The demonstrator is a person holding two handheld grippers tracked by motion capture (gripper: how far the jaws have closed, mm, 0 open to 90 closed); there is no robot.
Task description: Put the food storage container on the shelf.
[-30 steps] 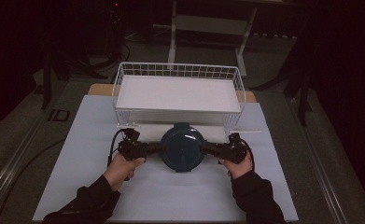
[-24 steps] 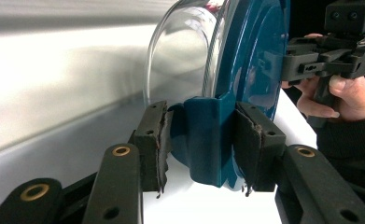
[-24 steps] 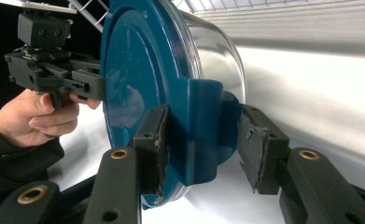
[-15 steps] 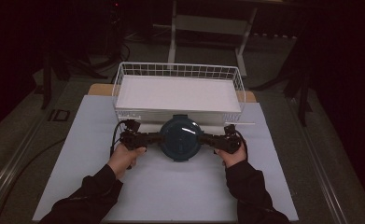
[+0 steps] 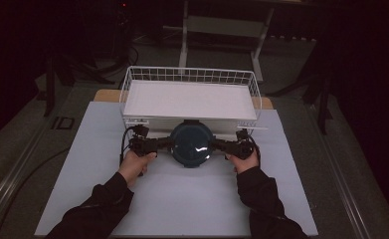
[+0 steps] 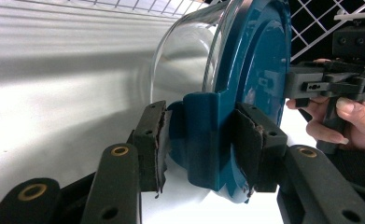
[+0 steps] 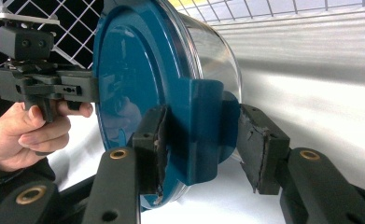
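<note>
Both hands are on it: the left gripper (image 5: 163, 145) and the right gripper (image 5: 221, 145) each clamp a side tab of the round glass container (image 5: 192, 144), which carries a teal lid (image 5: 192, 149) on top. It sits between the two hands, right at the front wall of the white wire basket (image 5: 189, 74), over the white mat (image 5: 182, 199) that covers the desk (image 5: 102, 94); whether it rests on the mat or is lifted off it cannot be told from above. In the left gripper view, the left gripper (image 6: 201, 142) has its jaws closed on the lid's tab (image 6: 203, 135), both black pads pressed against the teal plastic, the clear glass wall (image 6: 185, 51) bulging away beyond. Farther off there, the person's right hand (image 6: 343, 116) grips the other tool. In the right gripper view, the right gripper (image 7: 203, 140) straddles the opposite tab (image 7: 203, 126): one pad is tight on it, while the other shows a sliver of gap. The left hand (image 7: 28, 133) shows at the far side of the lid, holding its tool level against the rim.
</note>
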